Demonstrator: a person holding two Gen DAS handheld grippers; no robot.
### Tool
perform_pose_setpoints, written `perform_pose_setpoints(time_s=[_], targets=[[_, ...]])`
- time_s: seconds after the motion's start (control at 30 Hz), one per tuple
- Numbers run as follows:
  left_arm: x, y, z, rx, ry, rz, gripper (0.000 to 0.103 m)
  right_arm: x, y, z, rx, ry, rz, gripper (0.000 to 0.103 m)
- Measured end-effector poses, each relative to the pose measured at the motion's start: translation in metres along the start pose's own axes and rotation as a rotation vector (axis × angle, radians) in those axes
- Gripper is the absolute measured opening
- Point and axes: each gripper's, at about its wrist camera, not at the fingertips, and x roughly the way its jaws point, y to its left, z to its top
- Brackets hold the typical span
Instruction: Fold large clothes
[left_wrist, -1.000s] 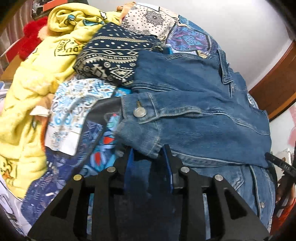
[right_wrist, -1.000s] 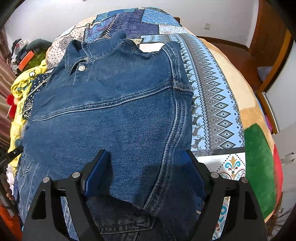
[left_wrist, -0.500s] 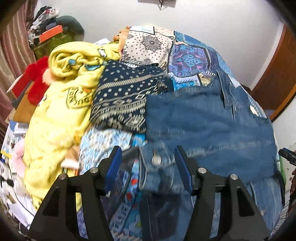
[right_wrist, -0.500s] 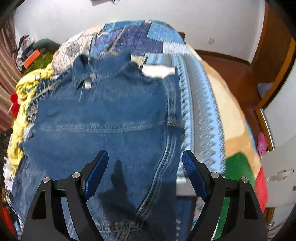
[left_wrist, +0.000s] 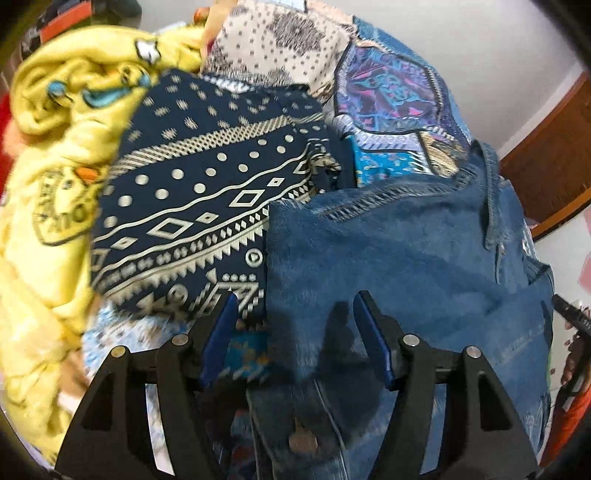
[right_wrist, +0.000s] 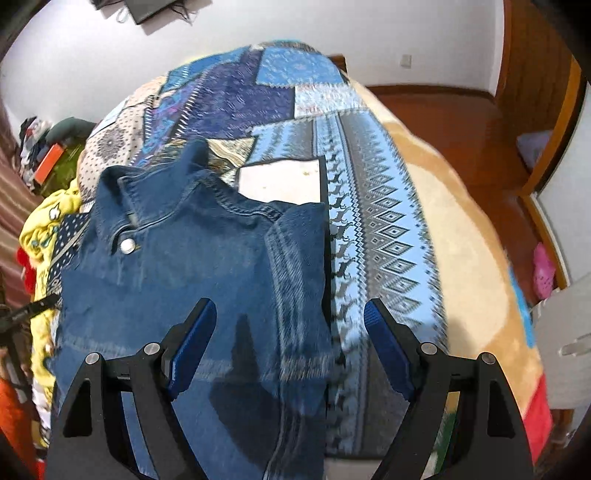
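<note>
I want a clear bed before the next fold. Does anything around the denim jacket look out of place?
Yes. A heap of unfolded clothes crowds the denim jacket: a navy patterned garment lies against its edge, and a crumpled yellow garment is piled beyond that. The jacket's far side lies on the bare patchwork bedspread.

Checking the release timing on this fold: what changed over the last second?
The left gripper let go of the denim jacket cuff it was clamped on, opened and pulled back; the cuff now lies folded onto the jacket. The right gripper lifted away, open throughout. The yellow blanket and navy patterned cloth stayed put.
</note>
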Motion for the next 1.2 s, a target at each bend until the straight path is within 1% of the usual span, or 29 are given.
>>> perform_pose_setpoints(time_s=[0.1, 0.13, 0.17, 0.2, 0.27, 0.3, 0.33, 0.37, 0.43, 0.53, 0.67, 0.77, 0.8, 0.9, 0.93, 1.0, 1.1, 1.2], targets=[[0.016, 0.010, 0.011, -0.034, 0.011, -0.037, 0.063, 0.016, -0.004, 0.007, 0.022, 0.025, 0.022, 0.077], [0.020, 0.012, 0.014, -0.049, 0.012, -0.054, 0.061, 0.017, -0.005, 0.007, 0.025, 0.025, 0.027, 0.071], [0.023, 0.015, 0.018, -0.064, 0.008, -0.079, 0.053, 0.022, -0.005, 0.009, 0.028, 0.030, 0.032, 0.062], [0.026, 0.016, 0.021, -0.073, 0.007, -0.098, 0.042, 0.025, -0.006, 0.011, 0.030, 0.035, 0.038, 0.056], [0.028, 0.017, 0.025, -0.087, -0.003, -0.138, 0.027, 0.030, -0.005, 0.014, 0.036, 0.043, 0.060, 0.034], [0.027, 0.016, 0.027, -0.087, -0.008, -0.139, 0.022, 0.032, -0.005, 0.015, 0.039, 0.043, 0.061, 0.030], [0.027, 0.013, 0.027, -0.078, -0.014, -0.141, 0.018, 0.032, -0.005, 0.017, 0.041, 0.038, 0.057, 0.023], [0.025, 0.010, 0.027, -0.070, -0.019, -0.142, 0.012, 0.032, -0.004, 0.018, 0.045, 0.032, 0.061, 0.019], [0.019, 0.002, 0.027, -0.048, -0.036, -0.109, 0.010, 0.028, -0.001, 0.021, 0.041, 0.021, 0.068, 0.016], [0.000, -0.009, 0.031, -0.008, -0.082, -0.070, 0.009, 0.017, 0.009, 0.030, 0.001, -0.010, 0.061, 0.014], [-0.042, -0.013, 0.039, -0.014, -0.168, -0.085, 0.009, -0.003, 0.025, 0.047, -0.058, -0.064, 0.064, 0.013], [-0.072, -0.016, 0.049, -0.012, -0.233, -0.079, 0.009, -0.017, 0.038, 0.064, -0.082, -0.112, 0.088, 0.013], [-0.079, -0.016, 0.052, -0.013, -0.249, -0.075, 0.009, -0.020, 0.042, 0.069, -0.088, -0.124, 0.095, 0.013], [-0.092, -0.014, 0.063, -0.008, -0.280, -0.024, 0.009, -0.024, 0.055, 0.087, -0.111, -0.171, 0.102, 0.013], [-0.092, -0.012, 0.068, -0.008, -0.281, 0.004, 0.009, -0.022, 0.058, 0.091, -0.110, -0.176, 0.108, 0.013], [-0.084, -0.004, 0.077, -0.024, -0.263, 0.027, 0.009, -0.013, 0.063, 0.101, -0.105, -0.176, 0.116, 0.013], [-0.061, 0.011, 0.086, -0.061, -0.211, 0.047, 0.009, 0.011, 0.068, 0.108, -0.105, -0.159, 0.091, 0.013], [-0.030, 0.020, 0.090, -0.072, -0.156, 0.084, 0.009, 0.038, 0.062, 0.111, -0.086, -0.117, 0.058, 0.013]])
